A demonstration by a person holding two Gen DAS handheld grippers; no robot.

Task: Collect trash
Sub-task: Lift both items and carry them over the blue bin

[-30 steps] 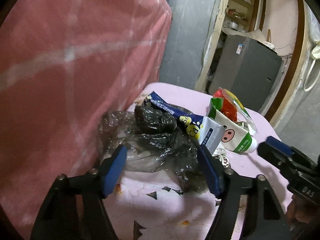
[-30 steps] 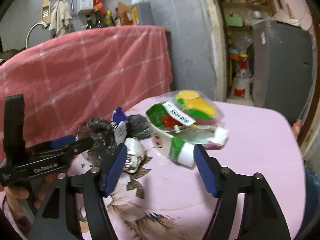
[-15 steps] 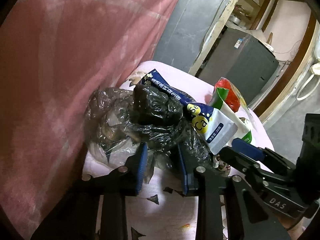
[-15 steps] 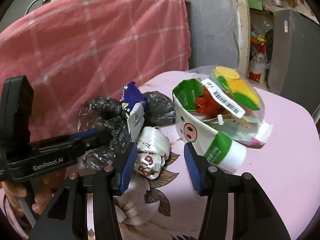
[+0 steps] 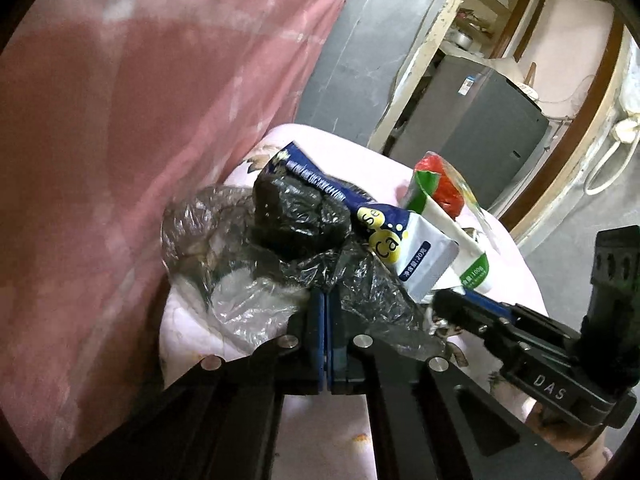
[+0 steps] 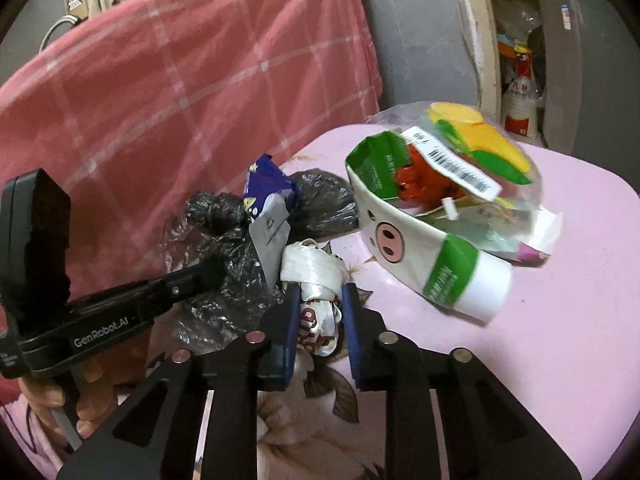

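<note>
Black crinkled bag (image 5: 304,224) lies on the pink table (image 6: 560,320), its thin edge pinched in the left hand-held gripper (image 5: 325,300), jaws just closed tight. The right hand-held gripper (image 6: 320,300) has been closing and clasps a white wrapper (image 6: 316,276) beside it.

The left gripper (image 5: 325,300) has just been closing on the crumpled dark plastic bag (image 5: 280,256), and its blue pads meet so tightly that how much film sits between them is hidden; at 9 o'clock the pink checked cloth (image 5: 140,120) is a blur that runs off the picture's edge. In the right wrist view the white crumpled wrapper (image 6: 316,292) stands between the right gripper (image 6: 320,320) pads, its lower end hidden behind the black frame, and whether both pads press it cannot be told. At 2 o'clock the pig-face packet (image 6: 420,256) is smeared, its small print unreadable, and the hand (image 6: 48,396) at 8 o'clock is cut off.
</note>
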